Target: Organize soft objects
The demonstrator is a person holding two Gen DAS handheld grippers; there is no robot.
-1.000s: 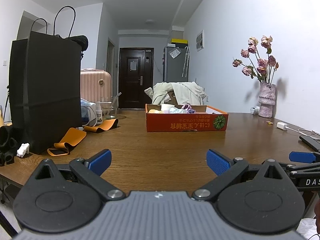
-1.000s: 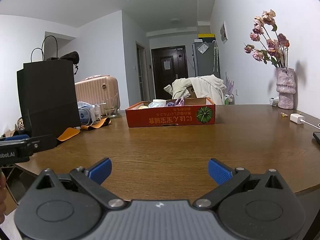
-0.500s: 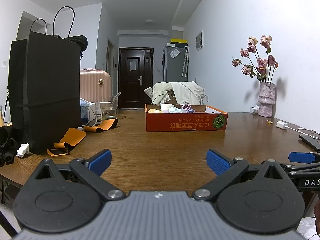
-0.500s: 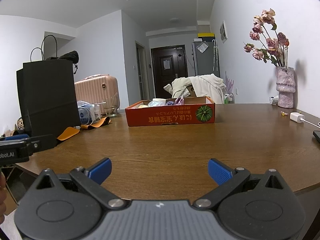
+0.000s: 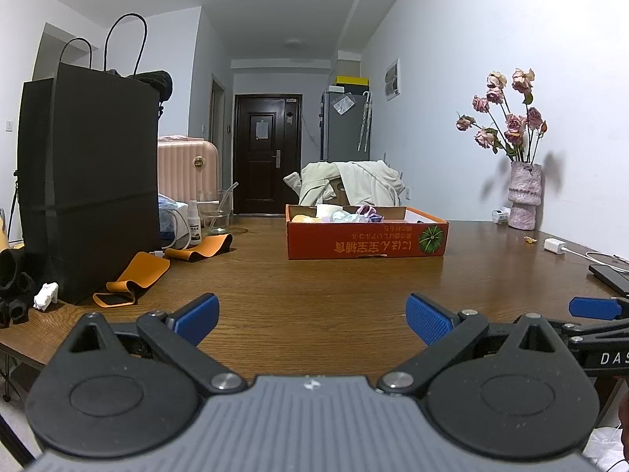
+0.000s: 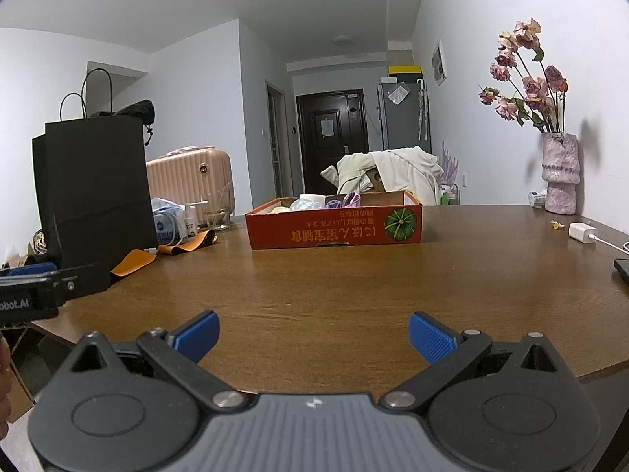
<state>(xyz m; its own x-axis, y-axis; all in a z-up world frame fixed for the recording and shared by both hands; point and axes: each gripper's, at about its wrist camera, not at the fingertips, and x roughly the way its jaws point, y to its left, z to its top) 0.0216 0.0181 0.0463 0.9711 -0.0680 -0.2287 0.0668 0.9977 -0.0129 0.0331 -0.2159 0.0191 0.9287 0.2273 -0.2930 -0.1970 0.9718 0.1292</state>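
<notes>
Left wrist view matches the earlier frames almost exactly: your left gripper (image 5: 312,316) hovers at the near edge of the wooden table (image 5: 334,295), jaws spread wide and empty, and your right gripper (image 6: 313,334) is likewise wide open, holding nothing. The soft objects (image 5: 346,214) sit in the orange box (image 5: 367,238) mid-table, well apart from both grippers, mostly hidden behind its wall, so you cannot tell them apart
</notes>
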